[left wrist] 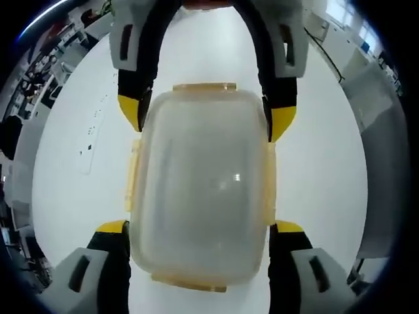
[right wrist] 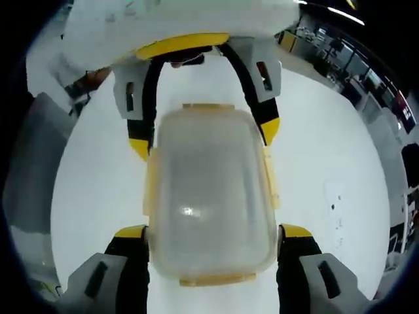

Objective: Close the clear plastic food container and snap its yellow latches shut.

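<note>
Jaws of the left gripper (left wrist: 200, 229) rise at the bottom of the left gripper view, spread wide, one yellow tip at each long side of the clear plastic container (left wrist: 203, 186). Whether the tips press its walls or only stand just beside them cannot be told. The container sits on the white bench (left wrist: 321, 170) with its lid down, a yellow latch (left wrist: 133, 173) along each edge. At its far end the right gripper (left wrist: 206, 118) comes in from the top, jaws equally wide, tips beside the far corners.

From the right gripper view the arrangement mirrors: the right gripper (right wrist: 213, 230) flanks the near end of the container (right wrist: 209, 196), a latch (right wrist: 270, 183) shows at the side, and the left gripper (right wrist: 204, 134) brackets the far end. Beyond the bench (right wrist: 321, 163), cluttered room furniture lies blurred.
</note>
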`<state>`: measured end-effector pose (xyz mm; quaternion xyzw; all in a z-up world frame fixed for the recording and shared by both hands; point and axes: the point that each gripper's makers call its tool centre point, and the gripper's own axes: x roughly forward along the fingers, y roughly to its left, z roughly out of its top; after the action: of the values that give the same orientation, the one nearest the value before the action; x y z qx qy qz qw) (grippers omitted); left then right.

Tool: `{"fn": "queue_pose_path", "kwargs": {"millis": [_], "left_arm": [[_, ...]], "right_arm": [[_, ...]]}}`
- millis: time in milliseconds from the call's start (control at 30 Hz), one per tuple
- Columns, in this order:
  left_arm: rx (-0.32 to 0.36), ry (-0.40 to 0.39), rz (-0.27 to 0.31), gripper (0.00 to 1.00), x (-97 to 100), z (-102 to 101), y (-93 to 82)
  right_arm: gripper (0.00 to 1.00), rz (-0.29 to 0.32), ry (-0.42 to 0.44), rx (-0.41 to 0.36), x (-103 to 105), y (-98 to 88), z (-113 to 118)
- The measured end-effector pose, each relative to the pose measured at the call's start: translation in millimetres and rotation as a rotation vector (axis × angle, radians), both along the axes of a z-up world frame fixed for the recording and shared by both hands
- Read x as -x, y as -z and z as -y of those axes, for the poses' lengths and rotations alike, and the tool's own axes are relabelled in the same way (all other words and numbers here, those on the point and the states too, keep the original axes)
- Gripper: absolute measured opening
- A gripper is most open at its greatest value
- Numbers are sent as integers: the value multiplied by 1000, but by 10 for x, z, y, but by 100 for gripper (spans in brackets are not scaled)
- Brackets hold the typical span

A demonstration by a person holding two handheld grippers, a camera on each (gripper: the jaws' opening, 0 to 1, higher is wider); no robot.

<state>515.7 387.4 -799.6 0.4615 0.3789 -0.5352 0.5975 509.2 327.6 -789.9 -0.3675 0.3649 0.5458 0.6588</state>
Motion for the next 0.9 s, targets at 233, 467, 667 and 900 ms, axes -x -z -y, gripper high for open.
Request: {"fn": "queue_pose_path", "kwargs": {"millis": [233, 467, 667, 900], "left_arm": [[198, -163, 12, 91, 12, -43, -143], [408, -270, 39, 89, 34, -27, -278], [496, -358, 90, 89, 22, -86, -298], [712, -555, 108, 91, -6, -238, -447]], "right_arm": [[83, 32, 148, -225, -64, -230, -46], [86, 84, 238, -320, -20, -287, 15], [90, 129, 343, -420, -3, -348, 46], [93, 171, 503, -541, 112, -354, 142]]}}
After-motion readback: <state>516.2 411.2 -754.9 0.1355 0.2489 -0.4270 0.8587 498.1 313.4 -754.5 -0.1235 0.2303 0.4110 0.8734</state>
